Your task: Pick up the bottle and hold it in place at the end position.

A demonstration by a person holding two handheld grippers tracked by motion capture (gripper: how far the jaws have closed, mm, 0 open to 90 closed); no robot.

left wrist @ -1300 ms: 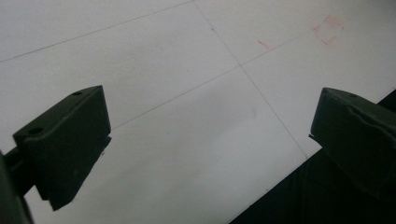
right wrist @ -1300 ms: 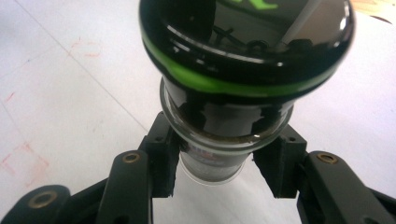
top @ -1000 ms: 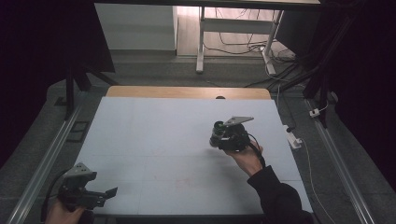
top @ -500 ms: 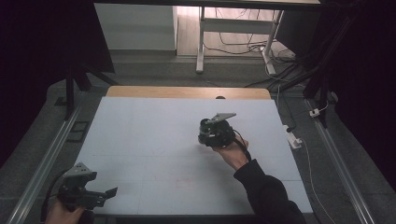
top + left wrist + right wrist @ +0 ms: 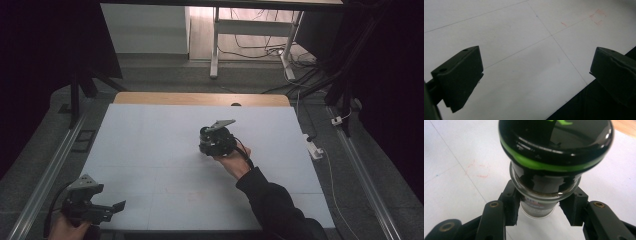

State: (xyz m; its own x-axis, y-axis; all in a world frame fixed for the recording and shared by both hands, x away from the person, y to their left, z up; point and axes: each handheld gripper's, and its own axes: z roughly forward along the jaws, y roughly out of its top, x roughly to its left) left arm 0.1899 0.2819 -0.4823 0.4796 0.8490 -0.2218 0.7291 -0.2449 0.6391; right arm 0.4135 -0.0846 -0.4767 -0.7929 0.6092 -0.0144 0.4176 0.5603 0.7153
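Your right claw (image 5: 540,211) is clamped on a jar (image 5: 554,162), a glass one with a black lid ringed in green, its pads pinching the narrow glass just under the lid so the wider cap cannot slip through. In the high view that claw (image 5: 216,140) sits near the middle of the white counter (image 5: 150,150), a little toward one o'clock, with the jar hidden under it. Whether the jar rests on the surface or hangs above it is unclear. Your left claw (image 5: 536,75) gapes wide and empty at seven o'clock, parked over the near edge, out of the way.
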